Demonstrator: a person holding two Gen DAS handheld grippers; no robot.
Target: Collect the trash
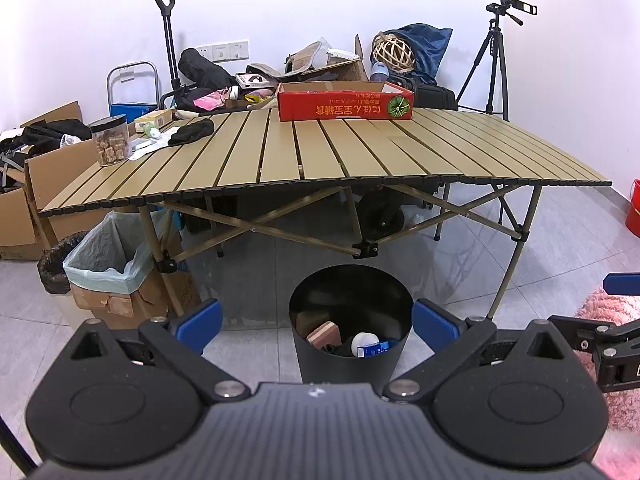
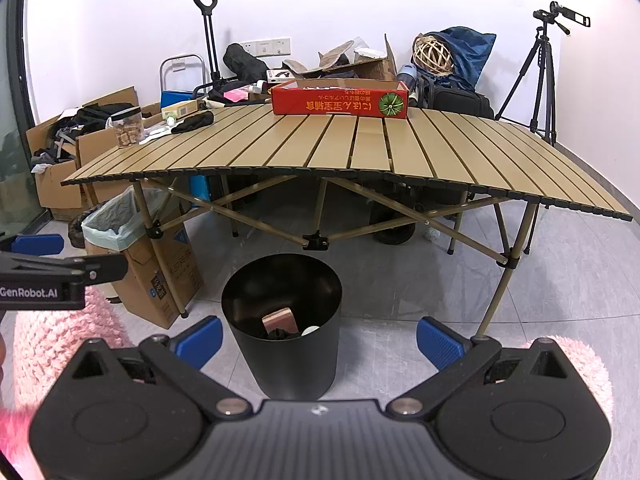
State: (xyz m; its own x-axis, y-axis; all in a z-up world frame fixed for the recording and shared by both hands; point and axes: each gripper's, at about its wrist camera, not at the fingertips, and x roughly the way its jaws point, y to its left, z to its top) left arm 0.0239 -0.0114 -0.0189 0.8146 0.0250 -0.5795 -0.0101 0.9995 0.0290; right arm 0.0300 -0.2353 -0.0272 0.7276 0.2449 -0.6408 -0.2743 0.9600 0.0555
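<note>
Black trash bin (image 1: 351, 328): stands on the tile floor in front of the slatted folding table (image 1: 320, 148), holding a wooden block (image 1: 324, 334), a white round item (image 1: 365, 342) and a blue-white carton (image 1: 374, 349).

Left gripper (image 1: 318, 324): blue pads spread wide, holding nothing; bin at 12 o'clock, framed between the 2 fingers.

Right gripper (image 2: 319, 338): spread wide, holding nothing; bin (image 2: 282, 320) at 11 o'clock between the fingers.

Table, far edge: red cardboard box (image 1: 346, 100); snack jar (image 1: 110, 140) at 10 o'clock.
</note>
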